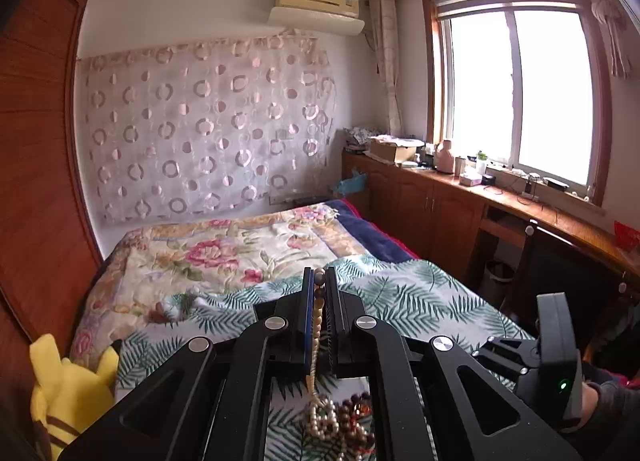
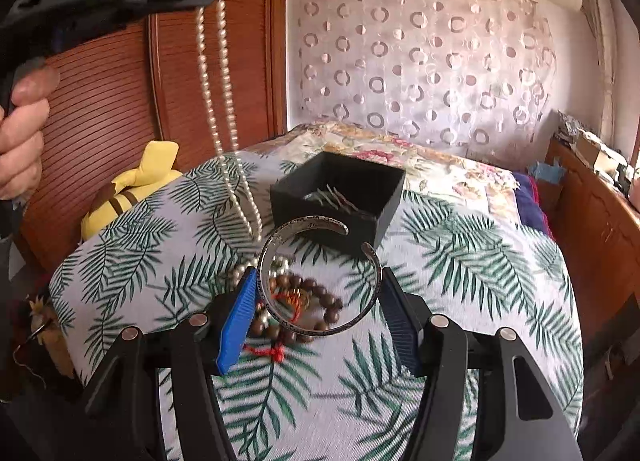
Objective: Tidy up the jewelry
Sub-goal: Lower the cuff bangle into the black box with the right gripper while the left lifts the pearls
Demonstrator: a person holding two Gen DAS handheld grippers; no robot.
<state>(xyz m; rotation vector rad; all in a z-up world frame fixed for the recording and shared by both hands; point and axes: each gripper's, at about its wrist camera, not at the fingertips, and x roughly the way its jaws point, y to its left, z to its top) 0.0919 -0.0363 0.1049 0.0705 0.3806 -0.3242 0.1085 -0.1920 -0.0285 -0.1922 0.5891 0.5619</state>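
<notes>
The right gripper [image 2: 318, 303] grasps a silver cuff bracelet [image 2: 320, 277] across its width, one side against the ribbed blue pad [image 2: 236, 325], the other against the dark pad opposite. The bracelet is an open metal band, engraved along its outer face, its gap turned away from the camera. Beneath it on the palm-leaf print cloth [image 2: 460, 261] lies a brown wooden bead bracelet [image 2: 300, 301] with a red knotted cord. Beyond that sits a square black box [image 2: 338, 197], open-topped, with thin pin-like items inside that are too small to identify.

The left gripper [image 1: 319, 281] is clenched on a pearl necklace [image 1: 317, 325]; the strand runs between the closed fingers. The left wrist view shows its lower end pooled on the cloth beside dark red beads. Only the right wrist view shows the necklace hanging as a long double strand from the raised left gripper down to the cloth beside the cuff. A yellow plush toy [image 2: 132, 189] rests at the bed's edge, near the ribbed wooden wardrobe [image 2: 104, 101].
</notes>
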